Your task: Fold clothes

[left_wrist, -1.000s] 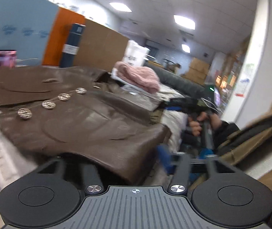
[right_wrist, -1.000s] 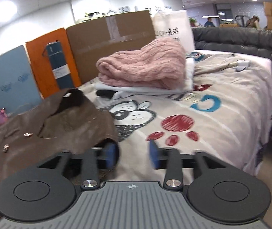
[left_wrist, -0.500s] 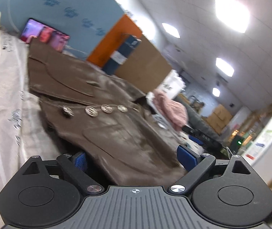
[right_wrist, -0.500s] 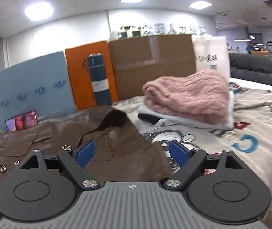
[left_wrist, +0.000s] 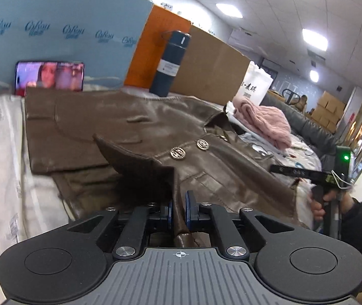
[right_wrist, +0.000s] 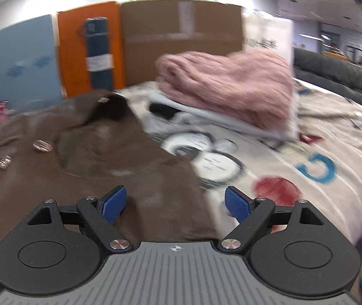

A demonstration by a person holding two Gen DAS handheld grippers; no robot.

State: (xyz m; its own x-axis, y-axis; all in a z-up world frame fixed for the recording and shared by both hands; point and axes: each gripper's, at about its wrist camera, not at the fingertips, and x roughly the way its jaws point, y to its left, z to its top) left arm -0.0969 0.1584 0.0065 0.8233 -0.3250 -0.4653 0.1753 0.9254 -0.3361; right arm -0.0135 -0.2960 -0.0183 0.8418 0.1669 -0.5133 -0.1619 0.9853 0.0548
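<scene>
Blue foam board (left_wrist: 54, 25) far left, repeated script logo, not legible. Phone (left_wrist: 49, 75) leans against it, screen lit. Dark blue flask (left_wrist: 170, 63), white label unreadable, before orange panel (left_wrist: 155, 45). Brown leather jacket (left_wrist: 135, 127) spread flat on bed, metal buttons (left_wrist: 178, 151) up. Left gripper (left_wrist: 178, 209) just snapped closed, pinching near jacket edge, corner flipped up. Right gripper (right_wrist: 174, 202) spread wide over jacket's near right edge, gripping nothing. White bag (left_wrist: 256, 86), Chinese print. Pink sweater (right_wrist: 229, 86) folded far right.
</scene>
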